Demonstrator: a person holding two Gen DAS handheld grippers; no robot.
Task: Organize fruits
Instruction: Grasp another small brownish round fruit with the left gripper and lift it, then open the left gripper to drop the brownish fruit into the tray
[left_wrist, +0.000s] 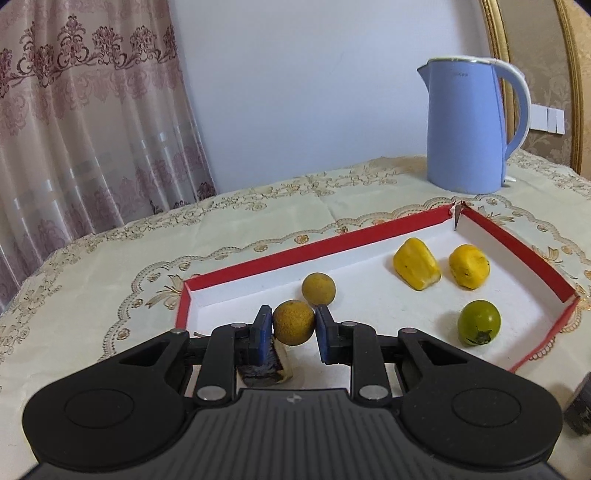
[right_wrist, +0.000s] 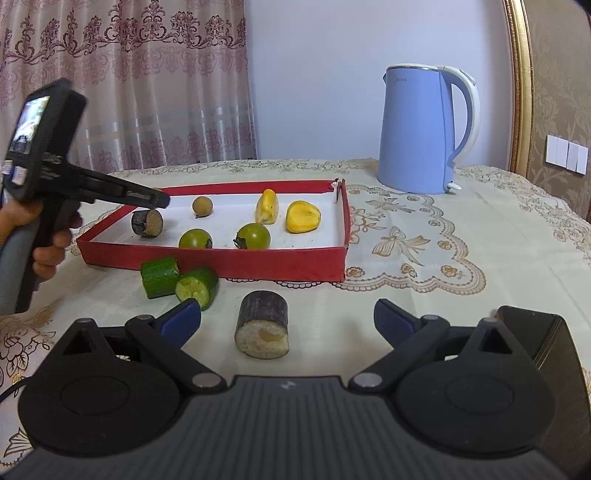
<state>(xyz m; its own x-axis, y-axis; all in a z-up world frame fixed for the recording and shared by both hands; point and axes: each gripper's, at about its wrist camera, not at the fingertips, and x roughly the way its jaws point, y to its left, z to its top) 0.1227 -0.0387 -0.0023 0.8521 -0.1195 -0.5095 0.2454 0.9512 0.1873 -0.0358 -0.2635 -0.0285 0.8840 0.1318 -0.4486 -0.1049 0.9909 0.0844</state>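
Patterned curtain (left_wrist: 85, 122) and pale wall behind a desk (left_wrist: 110, 266) under an embroidered cloth, blue kettle (left_wrist: 469, 125) at the far right. Left hand-held gripper (left_wrist: 294, 325) is clamped on a small brownish-yellow round fruit (left_wrist: 293, 322), held over the near left end of the red box (left_wrist: 295, 251). Just ahead of it a second round fruit (left_wrist: 318, 289) lies in the box; ahead right are two yellow fruit pieces (left_wrist: 415, 268) and a green tomato (left_wrist: 478, 322). A dark cut chunk (left_wrist: 264, 365) sits right below the pads. Right hand-held gripper (right_wrist: 288, 317) has fingers wide apart, empty, with a dark-skinned cut chunk (right_wrist: 263, 323) on the desk between them; two cucumber pieces (right_wrist: 179, 282) lie ahead left, outside the box.
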